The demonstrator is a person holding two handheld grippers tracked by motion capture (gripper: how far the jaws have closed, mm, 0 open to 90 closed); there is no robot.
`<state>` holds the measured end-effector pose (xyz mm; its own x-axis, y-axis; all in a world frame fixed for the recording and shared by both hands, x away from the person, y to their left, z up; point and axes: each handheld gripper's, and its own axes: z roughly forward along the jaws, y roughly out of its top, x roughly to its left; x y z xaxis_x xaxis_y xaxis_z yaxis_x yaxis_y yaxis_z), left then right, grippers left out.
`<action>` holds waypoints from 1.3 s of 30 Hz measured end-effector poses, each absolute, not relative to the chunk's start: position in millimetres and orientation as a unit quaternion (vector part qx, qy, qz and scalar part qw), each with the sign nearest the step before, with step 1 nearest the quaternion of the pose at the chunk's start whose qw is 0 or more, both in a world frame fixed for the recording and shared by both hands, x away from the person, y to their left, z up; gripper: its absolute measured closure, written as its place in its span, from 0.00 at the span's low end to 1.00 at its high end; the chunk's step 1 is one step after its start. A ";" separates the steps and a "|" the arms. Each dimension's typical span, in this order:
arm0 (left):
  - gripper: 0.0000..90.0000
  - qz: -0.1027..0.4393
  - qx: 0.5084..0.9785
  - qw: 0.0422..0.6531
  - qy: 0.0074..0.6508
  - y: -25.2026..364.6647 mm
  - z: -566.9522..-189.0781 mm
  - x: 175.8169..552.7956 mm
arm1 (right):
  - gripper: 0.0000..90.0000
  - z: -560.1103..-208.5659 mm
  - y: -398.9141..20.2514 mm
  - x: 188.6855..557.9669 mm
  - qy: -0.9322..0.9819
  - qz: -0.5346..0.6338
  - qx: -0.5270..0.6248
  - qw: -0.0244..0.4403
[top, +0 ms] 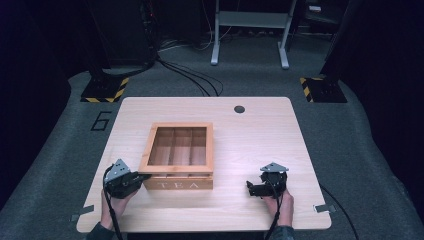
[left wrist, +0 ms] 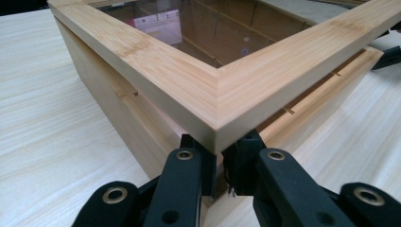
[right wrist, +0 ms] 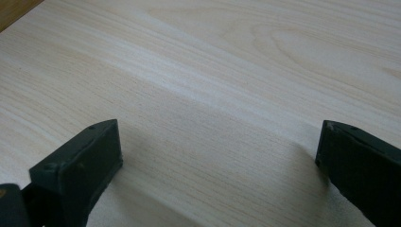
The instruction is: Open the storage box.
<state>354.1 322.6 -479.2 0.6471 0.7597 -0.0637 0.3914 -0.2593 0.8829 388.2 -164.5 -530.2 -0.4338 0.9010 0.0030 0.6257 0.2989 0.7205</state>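
The left claw (left wrist: pixel 216 177) pinches the glass-paned lid corner (left wrist: pixel 215 101) of the bamboo tea box (top: pixel 178 155), likely to lift it; the right claw (top: pixel 261 187) rests wide, right of the box, on the pale wooden desk (top: pixel 260 135)

My count: one light wooden tea box (top: pixel 178 184) with glass-paned lid, its near corner just above my left fingers (left wrist: pixel 198 163). Three compartments inside. One pale wood-grain table (top: pixel 260 145), bare between my right fingers (right wrist: pixel 94 151). Two black two-jaw grippers: left gripper (top: pixel 142 176), right gripper (top: pixel 250 189).
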 end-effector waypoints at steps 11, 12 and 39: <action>0.90 0.182 0.761 0.488 0.386 336.7 -476.6 343.0 | 0.01 -530.1 -164.6 388.2 0.780 0.332 0.489 0.207; 0.90 0.183 0.761 0.488 0.387 337.0 -476.8 342.4 | 0.01 -530.1 -164.6 388.2 0.780 0.332 0.489 0.207; 0.28 0.165 0.762 0.412 0.472 374.6 -528.0 343.1 | 0.01 -530.1 -164.5 388.3 0.780 0.332 0.489 0.207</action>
